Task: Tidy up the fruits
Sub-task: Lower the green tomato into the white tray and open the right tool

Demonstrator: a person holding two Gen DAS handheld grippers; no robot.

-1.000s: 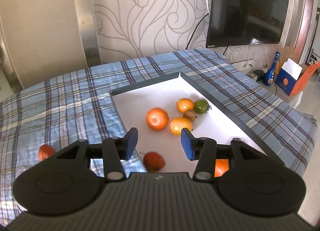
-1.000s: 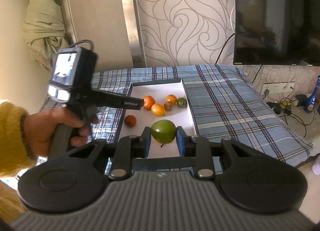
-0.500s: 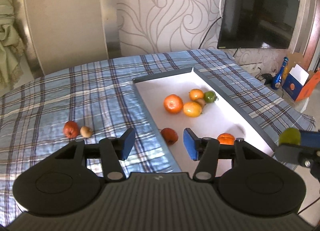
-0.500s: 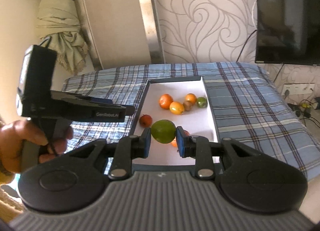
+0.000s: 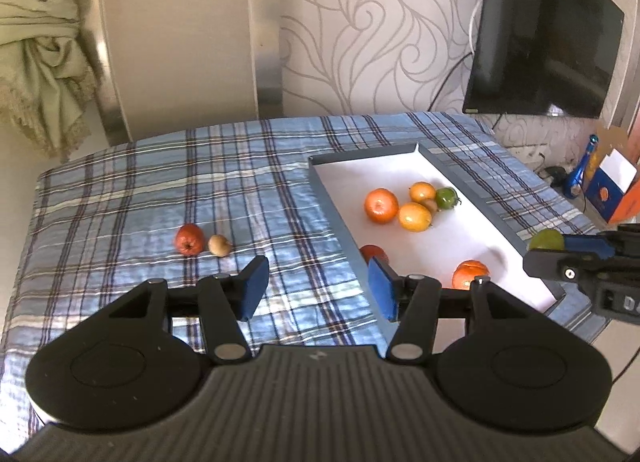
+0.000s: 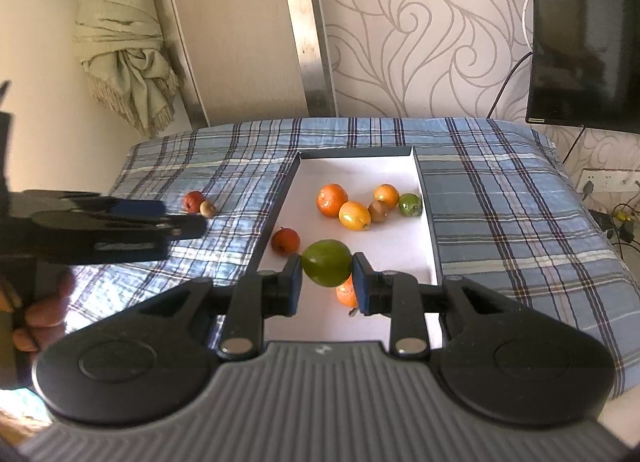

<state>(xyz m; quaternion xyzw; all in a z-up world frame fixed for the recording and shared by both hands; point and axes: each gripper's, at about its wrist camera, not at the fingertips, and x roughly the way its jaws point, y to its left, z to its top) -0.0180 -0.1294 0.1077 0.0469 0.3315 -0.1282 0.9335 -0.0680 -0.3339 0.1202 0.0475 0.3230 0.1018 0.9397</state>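
Observation:
My right gripper (image 6: 327, 280) is shut on a green fruit (image 6: 327, 262), held above the near end of a white tray (image 6: 356, 165). The tray holds several orange and yellow fruits (image 6: 332, 200), a small green one (image 6: 409, 204) and a red one (image 6: 285, 240). My left gripper (image 5: 316, 288) hangs over the plaid cloth beside the tray's left wall (image 5: 340, 229); its jaws are opening with nothing between them. A red fruit (image 5: 189, 239) and a small tan fruit (image 5: 219, 245) lie on the cloth ahead of it. In the left wrist view the right gripper (image 5: 560, 250) and its green fruit (image 5: 546, 240) show at the right edge.
A blue plaid cloth (image 5: 120, 197) covers the table. A dark TV (image 5: 544, 41) hangs on the patterned wall behind. A knotted curtain (image 6: 120, 37) hangs at the back left. A blue bottle (image 5: 580, 165) and an orange box (image 5: 616, 185) stand right of the table.
My left gripper has swung left from over the tray to the cloth, and its jaws have spread wider. The right gripper, still on the green fruit, has drifted slightly over the tray.

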